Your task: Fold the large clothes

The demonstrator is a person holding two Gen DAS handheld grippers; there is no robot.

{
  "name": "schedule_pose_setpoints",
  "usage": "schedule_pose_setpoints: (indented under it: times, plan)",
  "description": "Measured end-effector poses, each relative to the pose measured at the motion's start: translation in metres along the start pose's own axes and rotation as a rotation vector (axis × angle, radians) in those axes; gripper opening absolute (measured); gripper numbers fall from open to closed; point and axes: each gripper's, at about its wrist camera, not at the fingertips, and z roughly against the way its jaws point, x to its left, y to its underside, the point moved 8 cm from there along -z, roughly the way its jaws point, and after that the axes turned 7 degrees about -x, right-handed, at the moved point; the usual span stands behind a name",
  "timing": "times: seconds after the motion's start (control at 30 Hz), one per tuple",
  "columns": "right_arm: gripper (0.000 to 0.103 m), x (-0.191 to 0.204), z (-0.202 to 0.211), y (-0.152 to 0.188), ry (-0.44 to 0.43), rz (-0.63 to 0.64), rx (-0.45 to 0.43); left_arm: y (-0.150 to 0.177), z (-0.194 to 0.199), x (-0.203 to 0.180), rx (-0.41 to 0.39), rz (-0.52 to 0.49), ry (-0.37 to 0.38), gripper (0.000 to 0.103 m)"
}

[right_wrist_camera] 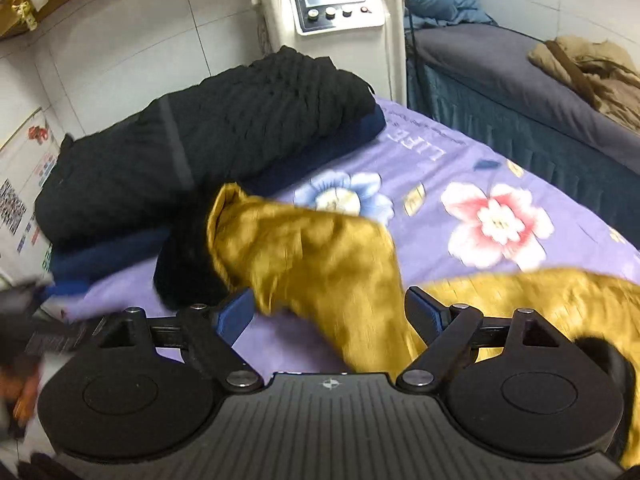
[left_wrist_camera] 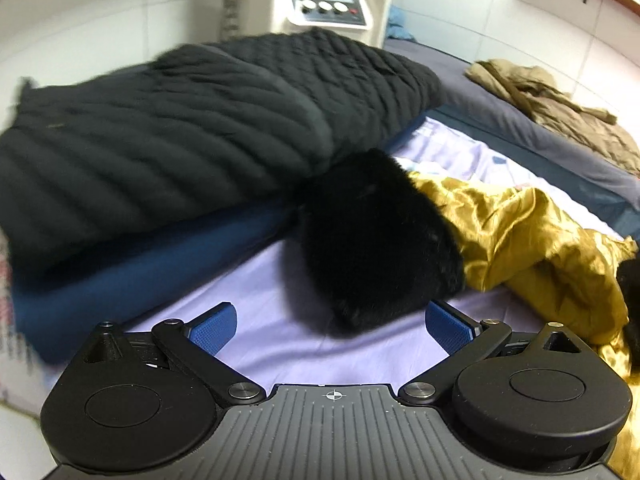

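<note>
A coat with black fur outside and a gold satin lining (left_wrist_camera: 520,232) lies rumpled on the lavender flowered sheet (right_wrist_camera: 460,152). In the left wrist view its black fur sleeve end (left_wrist_camera: 380,240) points at my left gripper (left_wrist_camera: 331,326), which stands open just short of it with nothing between the pads. In the right wrist view the gold sleeve (right_wrist_camera: 312,256) runs down between the fingers of my right gripper (right_wrist_camera: 330,314). That gripper's jaws stand wide, and its blue pads (right_wrist_camera: 236,314) are off the cloth. The black fur (right_wrist_camera: 188,264) shows behind the sleeve.
A folded black quilted jacket (left_wrist_camera: 200,128) rests on a folded navy garment (left_wrist_camera: 140,272) at the bed's far left. A white machine (right_wrist_camera: 340,4) stands behind the bed. To the right a grey bed (right_wrist_camera: 480,64) carries a tan coat (right_wrist_camera: 592,68).
</note>
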Motion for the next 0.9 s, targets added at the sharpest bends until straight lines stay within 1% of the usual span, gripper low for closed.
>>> schedule_pose_setpoints:
  times: [0.1, 0.17, 0.23, 0.33, 0.37, 0.4, 0.43, 0.47, 0.5, 0.57, 0.63, 0.67, 0.73, 0.77, 0.83, 0.9]
  plan:
    - [0.086, -0.014, 0.031, 0.023, 0.037, -0.058, 0.031, -0.002, -0.033, -0.014, 0.018, -0.051, 0.060, 0.103]
    - [0.086, -0.026, 0.044, 0.038, 0.064, -0.127, 0.057, 0.002, -0.055, -0.023, 0.043, -0.081, 0.076, 0.103]
    - [0.085, -0.038, 0.059, 0.053, 0.095, -0.191, 0.074, 0.002, -0.070, -0.032, 0.063, -0.086, 0.095, 0.103]
    - [0.084, -0.051, 0.072, 0.068, 0.142, -0.230, 0.084, -0.006, -0.073, -0.045, 0.022, -0.116, 0.089, 0.103]
    - [0.083, -0.053, 0.077, 0.072, 0.160, -0.235, 0.084, -0.009, -0.072, -0.050, 0.018, -0.137, 0.089, 0.095]
    - [0.082, -0.056, 0.083, 0.075, 0.175, -0.244, 0.082, -0.014, -0.070, -0.053, 0.017, -0.156, 0.087, 0.083]
    - [0.080, -0.059, 0.087, 0.078, 0.188, -0.260, 0.078, -0.020, -0.065, -0.057, 0.011, -0.167, 0.088, 0.077]
    - [0.079, -0.062, 0.092, 0.080, 0.200, -0.279, 0.069, -0.028, -0.059, -0.061, -0.002, -0.170, 0.102, 0.065]
    - [0.078, -0.066, 0.096, 0.081, 0.209, -0.296, 0.062, -0.040, -0.049, -0.065, -0.026, -0.175, 0.123, 0.058]
    - [0.074, -0.073, 0.104, 0.084, 0.224, -0.322, 0.051, -0.073, -0.025, -0.075, -0.103, -0.208, 0.150, 0.050]
    - [0.070, -0.082, 0.109, 0.087, 0.241, -0.344, 0.038, -0.111, 0.006, -0.078, -0.198, -0.224, 0.161, 0.045]
    - [0.070, -0.086, 0.112, 0.088, 0.247, -0.353, 0.033, -0.131, 0.020, -0.077, -0.243, -0.224, 0.152, 0.045]
    - [0.070, -0.093, 0.114, 0.087, 0.253, -0.365, 0.026, -0.166, 0.044, -0.068, -0.308, -0.203, 0.114, 0.044]
    - [0.070, -0.097, 0.116, 0.086, 0.255, -0.367, 0.017, -0.177, 0.053, -0.062, -0.324, -0.187, 0.099, 0.045]
    - [0.071, -0.106, 0.120, 0.085, 0.261, -0.363, -0.002, -0.185, 0.065, -0.054, -0.312, -0.172, 0.078, 0.042]
    - [0.074, -0.114, 0.123, 0.086, 0.272, -0.363, -0.006, -0.171, 0.066, -0.049, -0.271, -0.189, 0.043, 0.040]
